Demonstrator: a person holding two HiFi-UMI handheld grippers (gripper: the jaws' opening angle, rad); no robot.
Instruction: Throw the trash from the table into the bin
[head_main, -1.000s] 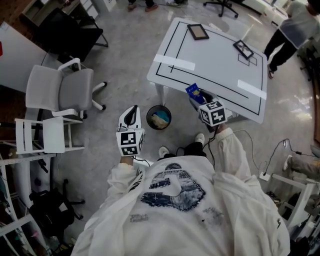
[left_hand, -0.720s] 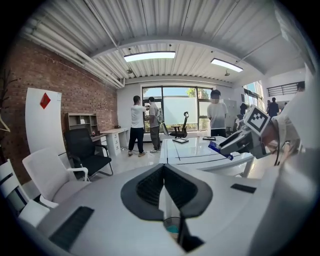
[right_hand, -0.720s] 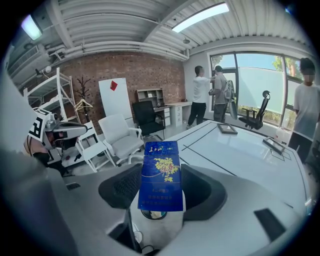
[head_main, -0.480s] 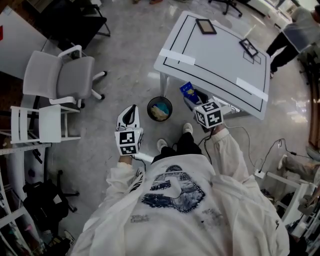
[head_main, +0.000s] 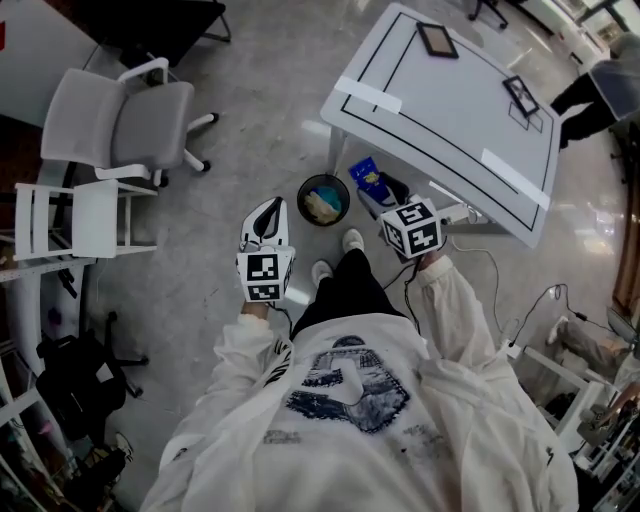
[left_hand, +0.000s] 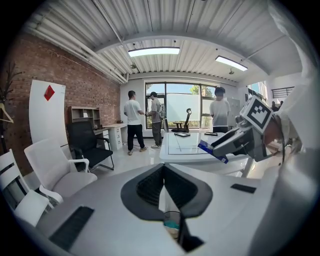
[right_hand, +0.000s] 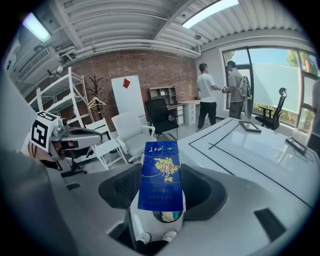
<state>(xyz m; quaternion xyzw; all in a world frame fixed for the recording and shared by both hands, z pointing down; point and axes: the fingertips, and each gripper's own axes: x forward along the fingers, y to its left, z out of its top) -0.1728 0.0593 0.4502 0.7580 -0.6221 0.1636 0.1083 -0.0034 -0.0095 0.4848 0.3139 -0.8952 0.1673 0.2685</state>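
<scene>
Blue and glossy, the packet (right_hand: 160, 167) stands upright between the jaws of the right gripper (head_main: 380, 192), which pinch it by its lower half so that its printed face rises clear above them. It is off the counter (head_main: 450, 110) and held out in the air beside the counter's near edge, close to the round dark bin (head_main: 301, 200) on the floor but not yet over its mouth. Held by one end and pointed downward, it looks ready to fall free once the jaws spread, provided the gripper first reaches the bin's opening; letting go here would likely drop it on the floor (head_main: 250, 140). The bin already has some crumpled rubbish in it.

The left gripper (left_hand: 163, 175) has its jaws pressed together on nothing and hangs on the bin's other side, probably just kept out of the way.

The counter is white, marked with a black outline and strips of pale tape (head_main: 367, 96), and carries two dark-framed flat items (head_main: 437, 40) near its far side. Grey, shiny flooring surrounds it, with a pale office chair (head_main: 130, 120) well apart. A brick wall (right_hand: 100, 70) and large windows close the room, where people stand.
</scene>
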